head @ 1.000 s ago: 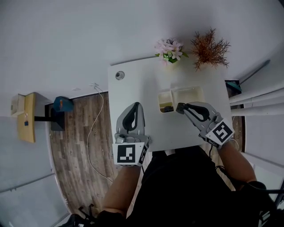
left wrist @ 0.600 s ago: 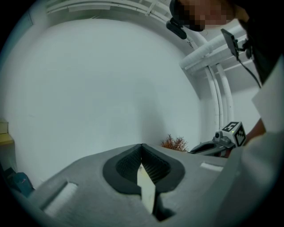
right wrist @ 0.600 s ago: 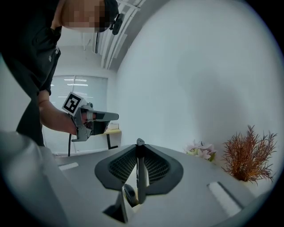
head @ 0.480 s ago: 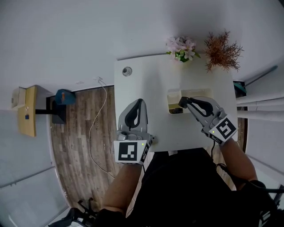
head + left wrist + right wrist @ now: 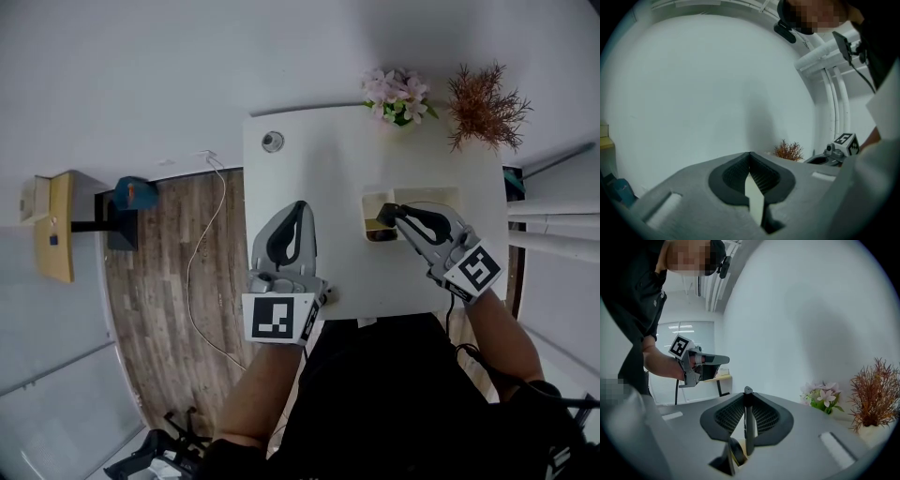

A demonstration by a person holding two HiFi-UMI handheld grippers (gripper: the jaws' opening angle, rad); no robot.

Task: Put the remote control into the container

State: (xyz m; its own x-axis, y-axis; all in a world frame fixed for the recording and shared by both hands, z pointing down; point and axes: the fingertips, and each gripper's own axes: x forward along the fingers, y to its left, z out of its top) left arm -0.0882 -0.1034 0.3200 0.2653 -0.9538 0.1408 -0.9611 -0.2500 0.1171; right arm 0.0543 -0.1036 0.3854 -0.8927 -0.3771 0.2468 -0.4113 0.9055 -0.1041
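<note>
One slim black remote (image 5: 748, 423), perhaps plastic

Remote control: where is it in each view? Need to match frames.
Head view: remote control right of centre, in the right tongs, over the container.
Left gripper view: not in it.
Right gripper view: bottom centre, edge-on between the jaws.
Shared landmark: rust-red plant.
</note>
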